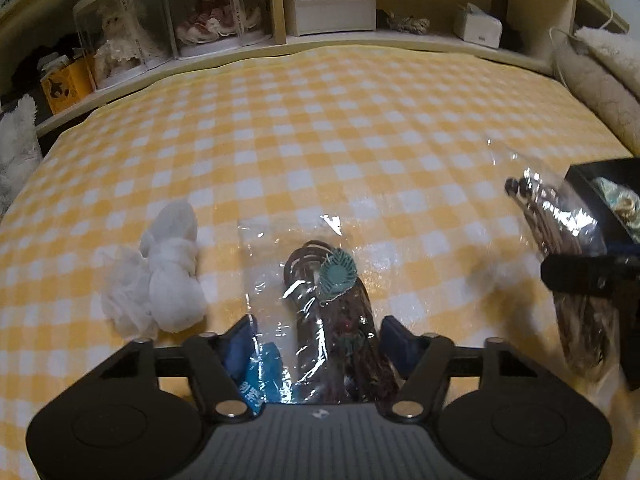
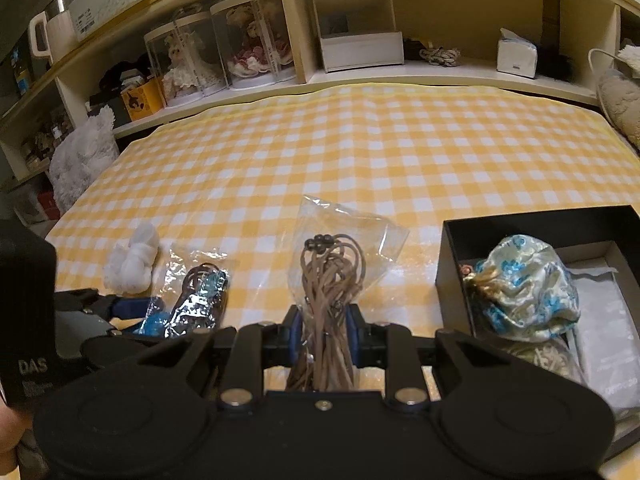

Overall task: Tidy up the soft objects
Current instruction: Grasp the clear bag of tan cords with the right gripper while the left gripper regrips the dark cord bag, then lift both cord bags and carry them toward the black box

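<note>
A clear bag of dark cords with a teal tag (image 1: pixel 328 292) lies on the yellow checked cloth (image 1: pixel 320 120). My left gripper (image 1: pixel 318 340) straddles its near end, blue pads apart from the cords, open. A white cloth bundle (image 1: pixel 168 280) rests just left of it. My right gripper (image 2: pixel 324 336) is shut on a clear bag of tan cords (image 2: pixel 332 280), which stands up from the fingers. To its right a black box (image 2: pixel 452 264) holds a pale pouch with a blue flower print (image 2: pixel 524 284) and white paper.
A shelf (image 2: pixel 360 76) runs along the far edge, with doll cases (image 2: pixel 224 52), a white box (image 2: pixel 360 48) and a tissue box (image 2: pixel 516 56). A fluffy white item (image 2: pixel 80 156) sits far left, beige cushions (image 1: pixel 600 88) far right.
</note>
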`<action>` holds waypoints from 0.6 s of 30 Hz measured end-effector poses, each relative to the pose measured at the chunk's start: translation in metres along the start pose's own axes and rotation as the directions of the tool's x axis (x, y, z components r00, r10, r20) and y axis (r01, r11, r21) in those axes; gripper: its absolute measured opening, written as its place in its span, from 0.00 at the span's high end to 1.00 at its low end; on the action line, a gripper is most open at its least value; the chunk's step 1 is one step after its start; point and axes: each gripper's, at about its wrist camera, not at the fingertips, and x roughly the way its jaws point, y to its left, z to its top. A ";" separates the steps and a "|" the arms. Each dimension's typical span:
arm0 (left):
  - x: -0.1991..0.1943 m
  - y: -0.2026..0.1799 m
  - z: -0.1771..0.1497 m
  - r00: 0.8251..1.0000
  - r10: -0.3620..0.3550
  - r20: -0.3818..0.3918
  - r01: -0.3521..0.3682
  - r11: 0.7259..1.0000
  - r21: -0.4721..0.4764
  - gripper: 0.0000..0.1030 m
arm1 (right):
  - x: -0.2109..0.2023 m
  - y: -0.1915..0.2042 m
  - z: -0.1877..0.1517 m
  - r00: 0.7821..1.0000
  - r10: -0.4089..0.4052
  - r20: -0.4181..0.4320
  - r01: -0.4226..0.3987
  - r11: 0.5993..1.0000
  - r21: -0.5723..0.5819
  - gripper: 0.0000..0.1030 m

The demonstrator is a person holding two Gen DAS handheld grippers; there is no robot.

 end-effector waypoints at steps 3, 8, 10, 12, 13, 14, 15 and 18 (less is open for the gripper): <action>-0.002 0.002 0.001 1.000 -0.014 0.008 0.014 1.000 -0.015 0.50 | 0.002 0.001 -0.001 1.000 0.007 -0.010 -0.007 1.000 0.001 0.77; -0.005 0.013 0.008 0.997 -0.069 0.016 0.070 0.993 -0.092 0.57 | 0.004 0.000 -0.003 1.000 0.016 -0.023 -0.016 1.000 -0.003 0.77; -0.010 0.015 0.010 0.997 -0.074 0.032 0.077 0.991 -0.106 0.57 | 0.004 -0.001 -0.002 1.000 0.015 -0.022 -0.015 1.000 -0.002 0.77; -0.018 0.018 0.013 0.995 -0.082 0.057 0.088 0.989 -0.119 0.62 | 0.002 -0.002 -0.001 1.000 0.017 -0.016 -0.017 1.000 -0.001 0.77; -0.023 0.020 0.016 0.993 -0.092 0.071 0.101 0.986 -0.133 0.63 | 0.001 -0.002 -0.001 1.000 0.018 -0.011 -0.018 1.000 -0.002 0.77; -0.028 0.021 0.018 0.991 -0.101 0.084 0.112 0.983 -0.145 0.63 | -0.001 -0.001 0.000 1.000 0.018 -0.006 -0.018 1.000 -0.004 0.77; -0.032 0.021 0.021 0.990 -0.107 0.095 0.120 0.981 -0.150 0.63 | -0.002 -0.001 0.001 1.000 0.019 0.000 -0.019 1.000 -0.008 0.77; -0.039 0.019 0.023 0.989 -0.106 0.104 0.121 0.982 -0.143 0.63 | -0.006 0.001 0.002 1.000 0.021 0.009 -0.021 1.000 -0.017 0.77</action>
